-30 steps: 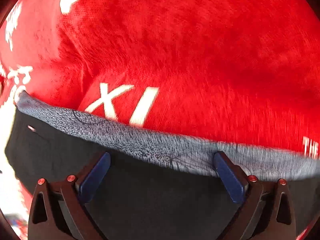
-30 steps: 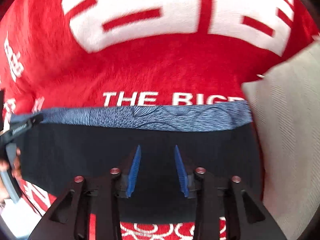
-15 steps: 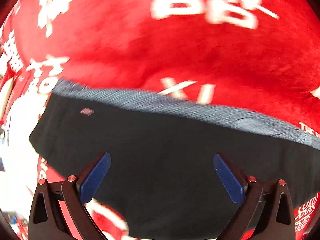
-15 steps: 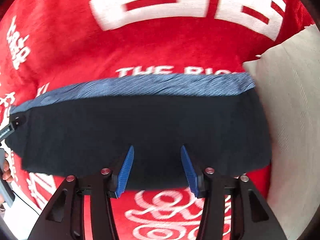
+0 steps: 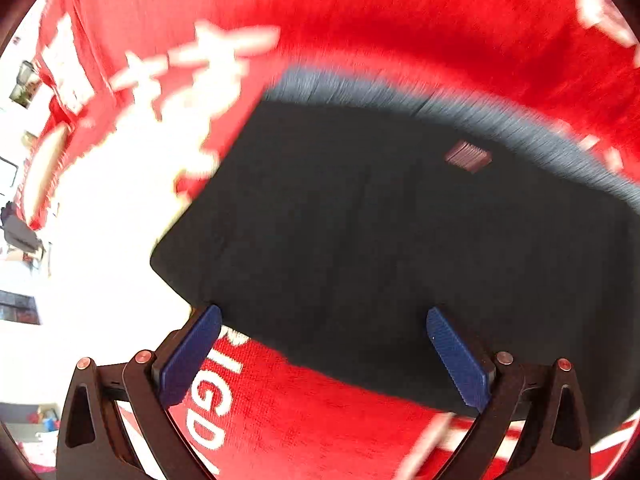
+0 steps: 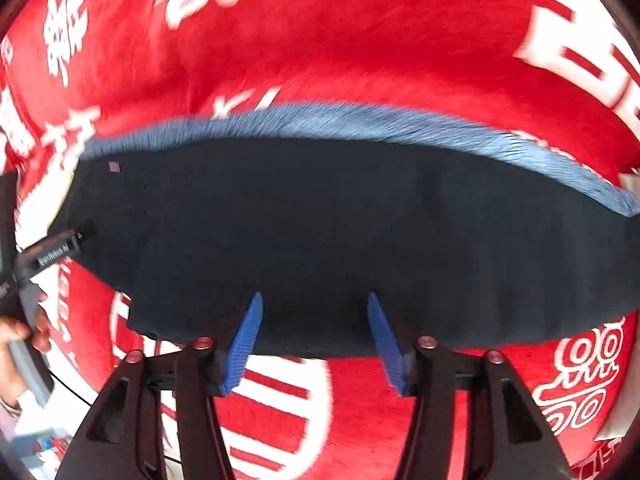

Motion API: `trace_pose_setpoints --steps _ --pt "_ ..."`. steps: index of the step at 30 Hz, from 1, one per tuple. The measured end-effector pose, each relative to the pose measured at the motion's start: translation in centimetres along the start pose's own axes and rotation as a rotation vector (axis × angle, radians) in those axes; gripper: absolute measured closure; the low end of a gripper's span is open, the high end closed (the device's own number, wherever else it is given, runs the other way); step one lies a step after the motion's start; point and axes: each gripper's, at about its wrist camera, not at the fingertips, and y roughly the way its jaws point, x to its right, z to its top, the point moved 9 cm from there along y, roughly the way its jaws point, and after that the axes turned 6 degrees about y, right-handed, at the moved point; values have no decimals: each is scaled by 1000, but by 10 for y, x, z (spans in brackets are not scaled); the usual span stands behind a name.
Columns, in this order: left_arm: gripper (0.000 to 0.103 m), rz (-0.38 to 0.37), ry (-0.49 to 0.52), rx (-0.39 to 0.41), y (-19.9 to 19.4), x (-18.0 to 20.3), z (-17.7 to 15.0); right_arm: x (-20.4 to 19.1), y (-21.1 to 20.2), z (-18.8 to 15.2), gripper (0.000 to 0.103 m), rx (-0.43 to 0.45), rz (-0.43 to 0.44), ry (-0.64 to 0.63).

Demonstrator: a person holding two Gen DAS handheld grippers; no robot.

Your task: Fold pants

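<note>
Flat on a red blanket (image 6: 360, 60), folded dark pants (image 6: 340, 232) are seen. Nothing is held: the left gripper (image 5: 324, 354) is spread wide, while the right gripper (image 6: 316, 340) is opening.

matt dark cloth pants (image 6: 340, 232), fuzzy red blanket (image 6: 340, 52)

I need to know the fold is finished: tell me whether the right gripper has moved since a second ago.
Yes. The right gripper has drawn back toward the near edge of the folded pants; its fingertips now stand at that edge, over the red blanket, jaws opening and empty.
</note>
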Motion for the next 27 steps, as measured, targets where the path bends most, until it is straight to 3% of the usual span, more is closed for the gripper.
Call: trace_pose_setpoints --steps 2,3,6,8,11,15,21,24,27 --pt "0 -35 5 49 -3 -3 -2 -2 19 -8 38 -20 -48 -4" --pt "0 -22 42 50 -4 -1 -3 0 17 -8 38 11 -60 -12" --pt "0 -39 75 38 -8 -3 -7 10 9 -11 37 -9 -45 49" --pt "0 -59 68 21 -14 -7 -8 14 -5 -10 37 -5 27 124" --pt "0 -106 17 58 -34 -22 -2 9 -25 -25 37 2 199 233" --pt "0 -125 -13 75 -42 -35 8 -16 -16 -57 37 -52 413 392" --pt "0 -121 34 75 -36 -21 14 -51 7 -83 37 -66 554 504" --pt "0 -127 77 97 -38 -8 18 -59 0 -78 37 -19 600 521" --pt "0 -113 113 118 -36 2 22 -69 6 -59 45 10 643 540"
